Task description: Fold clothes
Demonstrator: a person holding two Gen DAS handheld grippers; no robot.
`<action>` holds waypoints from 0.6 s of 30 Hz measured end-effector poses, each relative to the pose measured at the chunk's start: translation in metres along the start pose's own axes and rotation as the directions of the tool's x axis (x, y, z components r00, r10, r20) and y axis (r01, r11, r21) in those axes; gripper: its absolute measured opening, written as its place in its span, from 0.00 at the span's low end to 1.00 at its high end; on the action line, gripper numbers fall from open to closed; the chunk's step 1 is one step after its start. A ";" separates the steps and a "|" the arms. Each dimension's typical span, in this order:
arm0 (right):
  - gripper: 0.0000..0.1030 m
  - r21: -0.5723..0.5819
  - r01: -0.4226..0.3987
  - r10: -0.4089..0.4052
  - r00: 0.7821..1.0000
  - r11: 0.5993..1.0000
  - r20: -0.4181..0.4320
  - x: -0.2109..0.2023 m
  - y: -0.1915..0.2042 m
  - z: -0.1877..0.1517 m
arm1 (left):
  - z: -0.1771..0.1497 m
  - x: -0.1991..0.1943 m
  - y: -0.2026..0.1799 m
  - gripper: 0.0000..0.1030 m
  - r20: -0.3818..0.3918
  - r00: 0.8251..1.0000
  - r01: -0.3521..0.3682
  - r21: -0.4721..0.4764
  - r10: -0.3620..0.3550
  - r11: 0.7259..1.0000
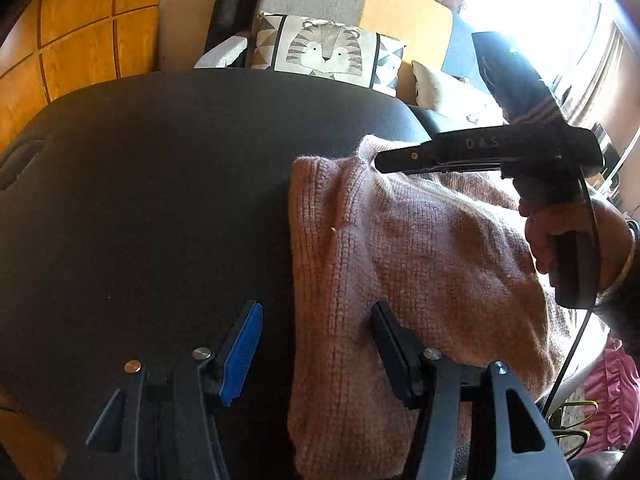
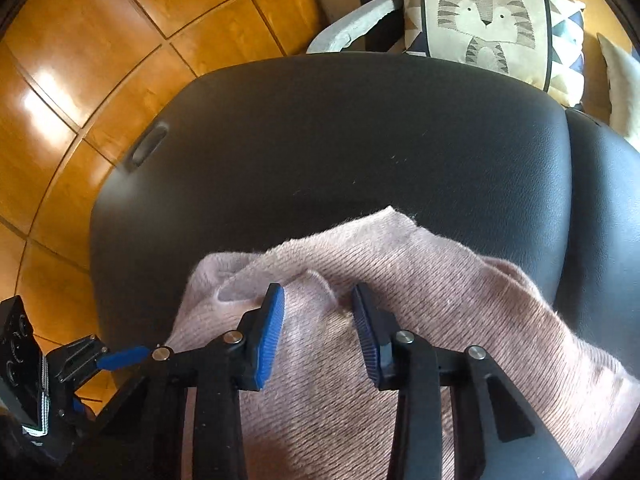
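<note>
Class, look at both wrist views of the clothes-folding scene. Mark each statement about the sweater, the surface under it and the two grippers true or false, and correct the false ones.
1. The pink knit sweater lies on a black padded surface. True.
2. The left gripper is clamped shut on the sweater. False: its jaws stand apart over the sweater's edge, gripping nothing.
3. A tiger-print cushion sits beyond the black surface. True.
4. The floor is grey carpet. False: it is glossy orange-brown wood panels.
5. The right gripper is poised over bare black padding. False: a ridge of the sweater's fabric lies between its jaws.
</note>
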State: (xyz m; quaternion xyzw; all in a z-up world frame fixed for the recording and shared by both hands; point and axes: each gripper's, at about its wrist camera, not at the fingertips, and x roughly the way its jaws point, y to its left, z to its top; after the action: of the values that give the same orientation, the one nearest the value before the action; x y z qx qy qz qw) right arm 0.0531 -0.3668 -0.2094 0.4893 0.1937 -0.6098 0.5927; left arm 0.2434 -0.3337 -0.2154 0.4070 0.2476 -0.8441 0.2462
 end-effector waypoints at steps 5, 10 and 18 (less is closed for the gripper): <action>0.36 -0.055 -0.008 0.007 1.000 0.998 -0.017 0.002 0.008 0.000 | 0.000 0.001 0.001 0.57 0.000 1.000 0.001 0.002 -0.001 1.000; 0.16 -0.078 -0.013 0.013 1.000 0.997 -0.007 -0.001 0.010 -0.003 | 0.004 0.004 0.000 0.57 -0.007 1.000 0.006 -0.010 -0.006 1.000; 0.04 -0.082 -0.004 0.010 0.997 0.997 0.076 -0.018 0.015 0.002 | 0.009 -0.006 0.001 0.57 0.006 1.000 -0.017 -0.008 0.017 1.000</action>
State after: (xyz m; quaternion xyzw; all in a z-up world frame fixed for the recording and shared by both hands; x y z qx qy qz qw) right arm 0.0632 -0.3627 -0.1884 0.4416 0.1938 -0.6176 0.6213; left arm 0.2426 -0.3386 -0.2061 0.4055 0.2467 -0.8422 0.2556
